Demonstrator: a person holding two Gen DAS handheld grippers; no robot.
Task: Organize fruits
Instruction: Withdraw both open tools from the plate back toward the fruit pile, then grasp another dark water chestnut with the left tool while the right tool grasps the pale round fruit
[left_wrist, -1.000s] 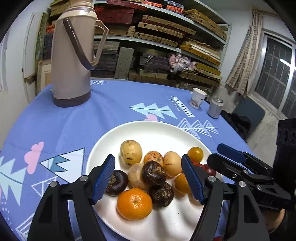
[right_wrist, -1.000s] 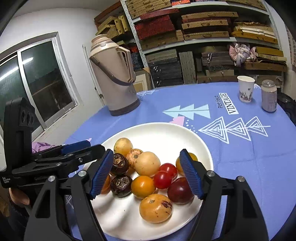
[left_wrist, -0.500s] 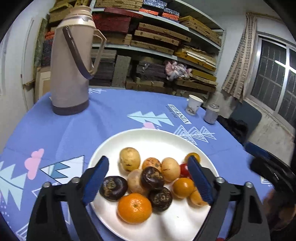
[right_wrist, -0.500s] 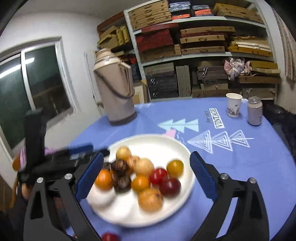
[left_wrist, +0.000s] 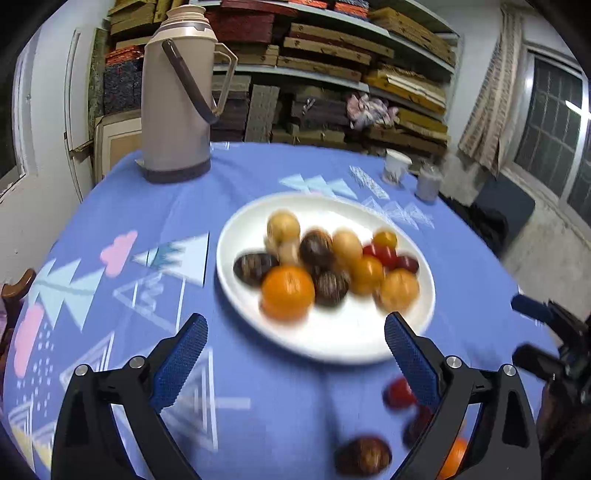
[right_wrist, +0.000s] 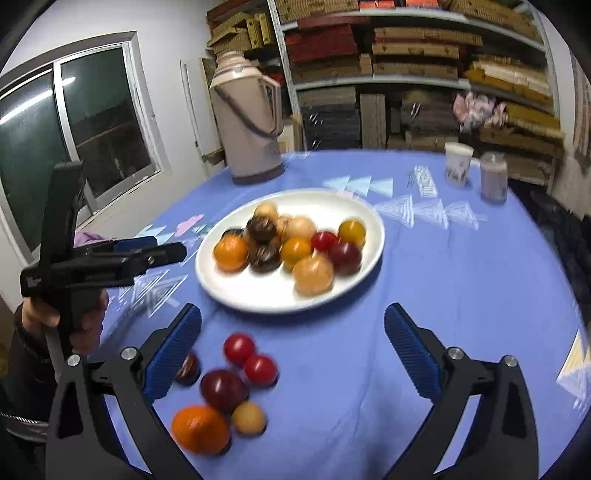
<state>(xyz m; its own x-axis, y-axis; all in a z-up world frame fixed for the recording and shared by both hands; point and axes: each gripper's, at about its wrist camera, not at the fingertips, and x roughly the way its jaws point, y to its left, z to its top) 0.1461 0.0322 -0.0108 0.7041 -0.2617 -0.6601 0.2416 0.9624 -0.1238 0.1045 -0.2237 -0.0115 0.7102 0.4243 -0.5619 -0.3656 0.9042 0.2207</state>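
A white plate (left_wrist: 332, 350) (right_wrist: 258, 299) on the blue tablecloth carries several fruits: an orange (left_wrist: 288, 291), dark brown ones, yellow ones and red tomatoes. Near the table's front, loose fruits lie on the cloth: two red tomatoes (right_wrist: 239, 345), a dark plum (right_wrist: 223, 391), an orange (right_wrist: 199, 430) and a small yellow fruit (right_wrist: 248, 417). My left gripper (left_wrist: 295, 325) hangs before the plate's near rim, its jaws opening with nothing between them. My right gripper (right_wrist: 293, 314) is opening too and empty, the loose fruits by its left finger.
A tall beige thermos (left_wrist: 177, 99) stands at the table's far left. A paper cup (right_wrist: 458, 164) and a can (right_wrist: 493, 177) stand at the far right. Stacked shelves fill the wall behind. A hand holds the left gripper (right_wrist: 110, 258) at the table's left edge.
Both grippers have drawn back from over the plate towards the table's near side, and their jaws have spread wider. The loose fruits on the cloth have come into view.
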